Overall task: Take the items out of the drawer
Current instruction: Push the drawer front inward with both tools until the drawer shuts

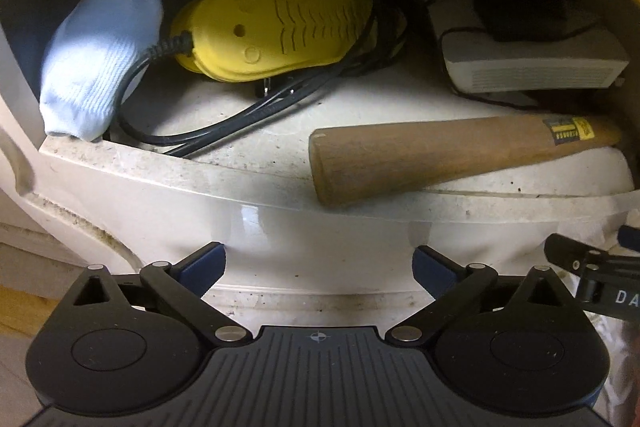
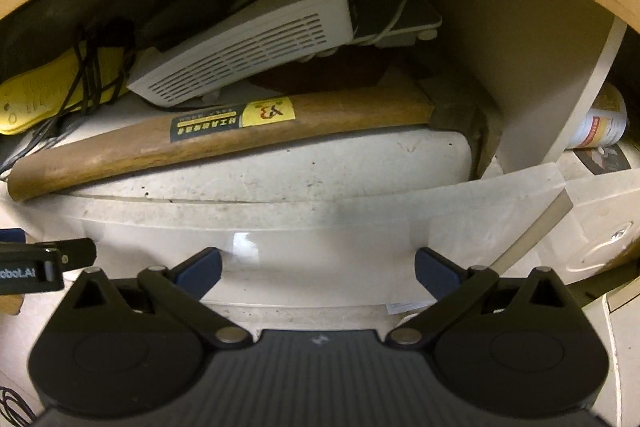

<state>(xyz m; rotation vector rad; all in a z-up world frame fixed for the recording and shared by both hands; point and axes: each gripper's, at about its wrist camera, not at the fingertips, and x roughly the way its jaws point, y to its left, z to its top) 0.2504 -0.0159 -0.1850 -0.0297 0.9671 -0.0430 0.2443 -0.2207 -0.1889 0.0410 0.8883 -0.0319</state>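
Holding white drawer (image 1: pixel 280 211) open view: white sock (image 1: pixel 96 59) left, yellow shoe dryer (image 1: pixel 272 27) with black cord (image 1: pixel 192 135), white vented box (image 2: pixel 248 55), wooden-handled hammer (image 2: pixel 224 135) lying at front. Left gripper (image 1: pixel 319 267) and right gripper (image 2: pixel 318 267) both spread apart, empty, before the drawer front.

drawer (image 1: pixel 280 195): lower centre of left view
sock (image 1: pixel 100 55): upper left
shoe dryer (image 1: pixel 276 27): right of sock
hammer (image 1: pixel 440 155): right, below router box (image 1: pixel 532 63)
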